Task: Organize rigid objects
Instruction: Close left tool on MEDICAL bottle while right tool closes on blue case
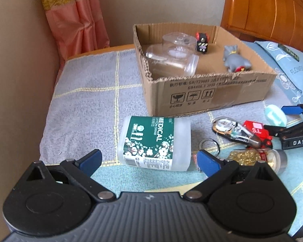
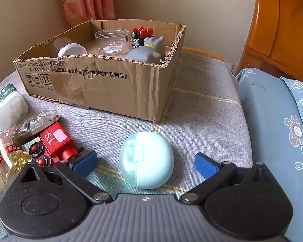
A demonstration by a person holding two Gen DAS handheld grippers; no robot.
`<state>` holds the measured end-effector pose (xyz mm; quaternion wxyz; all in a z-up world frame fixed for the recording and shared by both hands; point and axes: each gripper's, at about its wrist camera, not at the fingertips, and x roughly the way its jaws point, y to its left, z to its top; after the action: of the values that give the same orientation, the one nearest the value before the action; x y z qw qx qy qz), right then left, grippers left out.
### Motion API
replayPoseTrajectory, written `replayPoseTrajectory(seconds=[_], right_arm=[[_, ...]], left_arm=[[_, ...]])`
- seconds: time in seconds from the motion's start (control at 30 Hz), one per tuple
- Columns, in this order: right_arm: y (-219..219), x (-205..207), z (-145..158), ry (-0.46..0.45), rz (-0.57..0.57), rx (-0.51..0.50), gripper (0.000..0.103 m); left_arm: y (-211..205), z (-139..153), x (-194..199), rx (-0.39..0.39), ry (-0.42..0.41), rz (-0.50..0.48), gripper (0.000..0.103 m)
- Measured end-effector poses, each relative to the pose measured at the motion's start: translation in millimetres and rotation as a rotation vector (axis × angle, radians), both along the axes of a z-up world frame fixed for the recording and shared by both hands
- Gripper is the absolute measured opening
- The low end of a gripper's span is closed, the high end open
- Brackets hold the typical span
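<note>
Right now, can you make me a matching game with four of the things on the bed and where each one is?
Things:
1. grey animal toy
2. pale blue egg-shaped case
3. medical cotton swab box
4. red toy train

Places:
A. lying on its side in front of the left hand-held gripper
B. inside the cardboard box
C. between the open fingers of the right hand-held gripper
D. beside the right hand-held gripper's left finger

Pairs: 1-B, 2-C, 3-A, 4-D
</note>
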<state>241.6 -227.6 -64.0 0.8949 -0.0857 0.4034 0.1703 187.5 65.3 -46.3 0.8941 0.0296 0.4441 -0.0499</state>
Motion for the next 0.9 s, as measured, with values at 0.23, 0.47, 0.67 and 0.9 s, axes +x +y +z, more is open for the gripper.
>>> replayPoseTrajectory(seconds=[0.23, 0.47, 0.67, 0.9], right_arm=[[-0.4, -0.2, 0.0, 0.0, 0.002, 0.001, 0.103], [-5.3, -4.1, 4.5, -0.02, 0.04, 0.008, 0.08], [-7.5, -2.6, 11.1, -0.013, 0.061, -0.003, 0.058], [-3.0, -3.5, 13.6, 0.011, 0.077, -0.018, 0.058]], left_arm=[[-4.9, -27.6, 13.9, -0.058, 0.006, 0.01, 0.1], [-9.8, -45.4, 25.4, -0.048, -0.031, 0.006, 0.098], [-10.7, -46.3, 25.9, -0.029, -0.049, -0.032, 0.092], [-4.1, -40.0, 28.2, -0.047, -0.048, -0.031, 0.083]])
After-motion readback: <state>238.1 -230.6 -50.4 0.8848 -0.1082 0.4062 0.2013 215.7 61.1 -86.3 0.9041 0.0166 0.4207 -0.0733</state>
